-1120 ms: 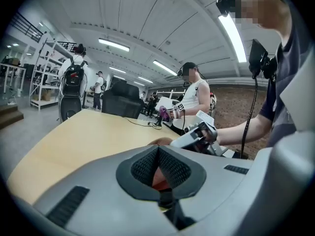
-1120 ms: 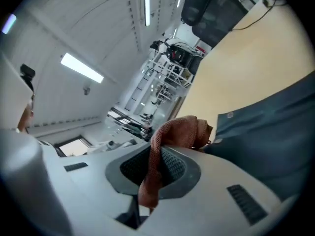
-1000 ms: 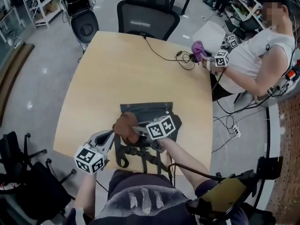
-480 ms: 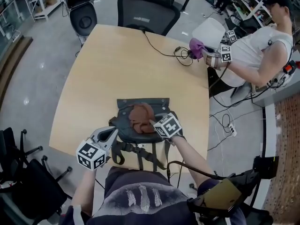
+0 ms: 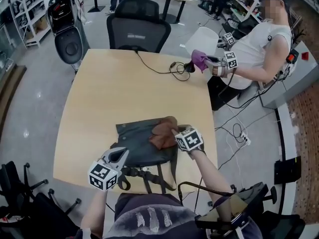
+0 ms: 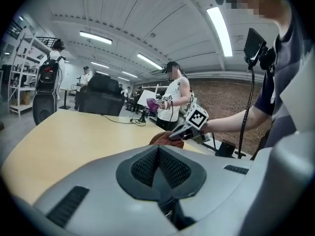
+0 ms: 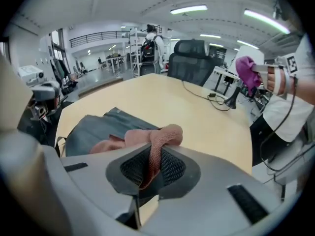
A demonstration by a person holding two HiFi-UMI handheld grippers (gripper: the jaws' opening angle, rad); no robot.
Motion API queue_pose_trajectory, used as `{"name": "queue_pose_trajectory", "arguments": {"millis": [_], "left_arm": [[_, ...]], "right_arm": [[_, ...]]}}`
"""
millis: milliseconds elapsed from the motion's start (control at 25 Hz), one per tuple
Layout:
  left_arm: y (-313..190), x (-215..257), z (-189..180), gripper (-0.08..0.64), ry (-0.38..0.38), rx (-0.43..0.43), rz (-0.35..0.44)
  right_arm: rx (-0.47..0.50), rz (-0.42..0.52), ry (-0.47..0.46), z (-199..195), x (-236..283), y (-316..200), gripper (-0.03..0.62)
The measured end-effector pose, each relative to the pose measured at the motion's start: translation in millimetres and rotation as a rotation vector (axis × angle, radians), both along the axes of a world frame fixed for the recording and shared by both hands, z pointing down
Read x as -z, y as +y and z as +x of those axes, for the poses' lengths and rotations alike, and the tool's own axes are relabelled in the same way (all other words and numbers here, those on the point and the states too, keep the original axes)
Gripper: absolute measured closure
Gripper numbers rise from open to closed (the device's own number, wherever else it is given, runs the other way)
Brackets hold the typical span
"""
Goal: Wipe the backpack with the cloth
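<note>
In the head view, the crumpled rust-brown cloth [image 5: 162, 132] lay on the dark grey fabric backpack [image 5: 137, 144], at the right gripper [image 5: 175, 133]. The left gripper [image 5: 118, 154] pointed at the backpack's near-left corner. In the left gripper view, its jaws were together, with nothing between them. In the right gripper view, the jaws pinched the cloth.

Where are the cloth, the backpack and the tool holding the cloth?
cloth [image 5: 160, 133]: head view, middle of the bunched brown fabric.
backpack [image 5: 137, 144]: head view, its flat dark panel.
right hand-held gripper [image 7: 151, 157]: right gripper view, between its jaws, shut on the cloth.

A black cable [image 5: 177, 69], seemingly coiled, lies on the table [image 5: 99, 98].
</note>
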State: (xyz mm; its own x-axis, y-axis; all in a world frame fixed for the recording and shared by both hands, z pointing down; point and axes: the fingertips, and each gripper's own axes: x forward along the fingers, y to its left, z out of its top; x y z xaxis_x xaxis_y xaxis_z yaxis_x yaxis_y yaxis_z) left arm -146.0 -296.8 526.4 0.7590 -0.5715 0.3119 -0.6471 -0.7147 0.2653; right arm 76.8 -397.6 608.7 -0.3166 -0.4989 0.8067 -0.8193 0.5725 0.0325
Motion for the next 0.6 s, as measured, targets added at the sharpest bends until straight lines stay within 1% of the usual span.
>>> {"name": "queue_pose_trajectory", "arguments": {"millis": [40, 120, 200, 240, 320, 440, 600], "left_arm": [[-0.5, 1.4, 4.4, 0.554, -0.006, -0.010, 0.004], [-1.9, 2.7, 11.5, 0.554, -0.010, -0.024, 0.007], [-3.0, -0.5, 14.8, 0.554, -0.014, -0.027, 0.003], [-3.2, -3.4, 15.1, 0.554, -0.015, -0.024, -0.001], [-2.2, -9.2, 14.6, 0.554, -0.018, -0.018, -0.011], [-4.1, -13.9, 8.5, 0.554, -0.019, -0.002, -0.017], [-7.7, -18.2, -12.1, 0.554, -0.006, 0.045, -0.027]], "right_arm": [[-0.031, 0.042, 0.000, 8.1, 12.4, -5.6, 0.560], [-0.060, 0.144, 0.059, 20.8, 34.3, -17.8, 0.560], [-0.041, 0.226, 0.136, 21.7, 43.4, -28.8, 0.560], [-0.023, 0.246, 0.165, 17.7, 41.4, -32.9, 0.560], [0.013, 0.241, 0.209, 5.2, 26.0, -35.5, 0.560], [0.071, 0.173, 0.271, -20.1, -11.4, -34.4, 0.560], [0.213, 0.084, 0.329, -71.0, -51.7, -22.6, 0.560]]}}
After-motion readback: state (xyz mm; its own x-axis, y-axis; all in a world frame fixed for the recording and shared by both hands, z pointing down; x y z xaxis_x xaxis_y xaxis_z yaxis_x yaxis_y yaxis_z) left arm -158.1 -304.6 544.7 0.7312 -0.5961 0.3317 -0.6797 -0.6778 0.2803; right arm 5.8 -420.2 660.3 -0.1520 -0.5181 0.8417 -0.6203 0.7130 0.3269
